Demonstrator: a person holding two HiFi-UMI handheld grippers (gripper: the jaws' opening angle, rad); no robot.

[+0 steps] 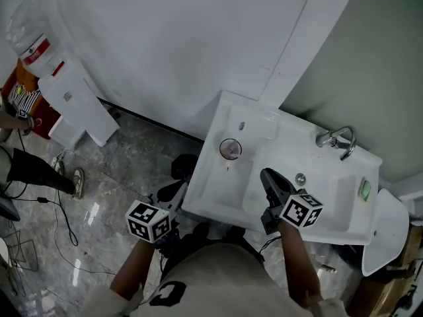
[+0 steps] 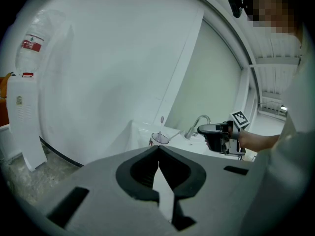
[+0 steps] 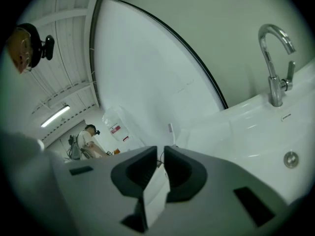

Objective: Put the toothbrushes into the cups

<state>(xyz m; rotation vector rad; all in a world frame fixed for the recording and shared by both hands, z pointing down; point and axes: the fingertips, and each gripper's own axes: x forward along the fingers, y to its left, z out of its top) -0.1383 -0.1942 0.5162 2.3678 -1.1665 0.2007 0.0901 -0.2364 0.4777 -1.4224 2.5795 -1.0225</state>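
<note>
1. Toothbrush (image 3: 171, 127) stands head-up in the clear cup (image 1: 230, 149), as best I can make out. The cup sits on the ledge of the sink (image 1: 210, 200), well to the left of the faucet (image 1: 337, 139) as the person faces it.
2. Right claw (image 3: 161, 150) hovers over the basin, in front of the faucet and a little to its left. Its jaws stand a narrow slit apart with nothing between them.
3. Left claw (image 2: 158, 147) is pressed together and empty. It is held off the sink's front edge, farther from the faucet than the cup is.
4. By my reckoning that one brush is dealt with, since it is in the cup and neither claw is touching it.
5. I can see only the one cup, and no loose toothbrush anywhere on the surface around the faucet. Whether more brushes or cups are left to do, I can't tell from where I stand. If there are any, they lie out of sight.
</note>
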